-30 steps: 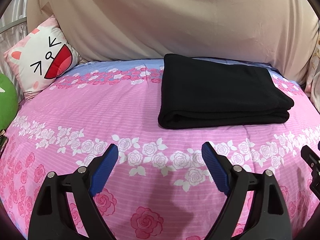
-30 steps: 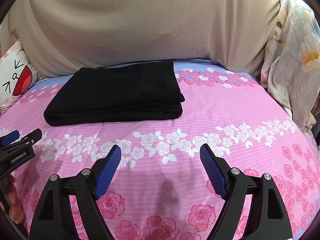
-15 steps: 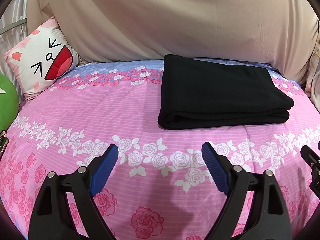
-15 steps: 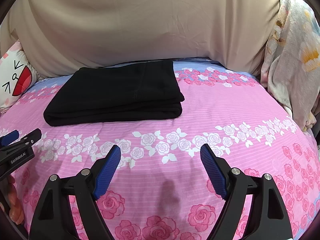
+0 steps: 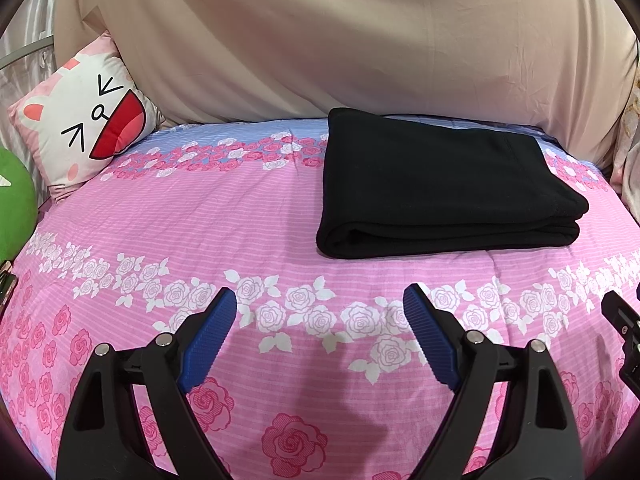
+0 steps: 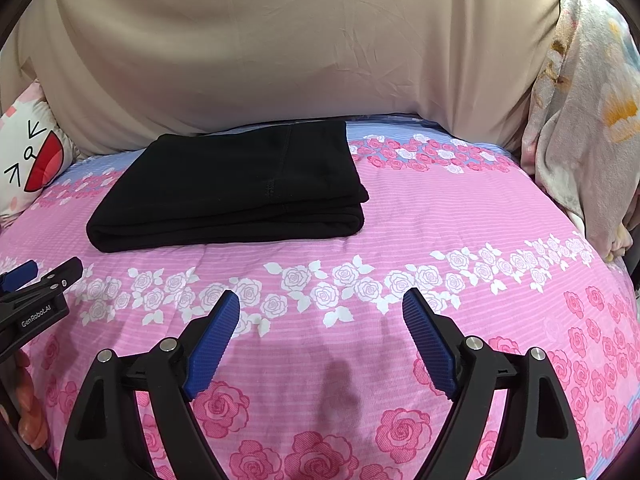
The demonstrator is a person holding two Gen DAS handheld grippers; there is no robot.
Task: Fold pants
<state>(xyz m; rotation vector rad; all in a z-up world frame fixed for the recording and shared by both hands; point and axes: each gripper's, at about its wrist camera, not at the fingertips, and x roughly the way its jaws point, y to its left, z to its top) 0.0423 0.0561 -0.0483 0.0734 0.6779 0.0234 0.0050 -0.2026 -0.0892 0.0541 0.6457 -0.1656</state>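
Left gripper (image 5: 320, 312) fingers wide apart and empty at lower centre, cat pillow (image 5: 86, 128) at upper left cut by the rim, folded pants (image 5: 436, 184) right of centre on the bedspread (image 5: 200, 220), right gripper (image 6: 320, 312) likewise wide and empty, its view cropping a floral blanket (image 6: 580, 120) at right.

Pink rose-print bedsheet (image 5: 248, 220); beige draped cloth (image 5: 320, 40) behind; cat-face cushion (image 5: 86, 128) left.
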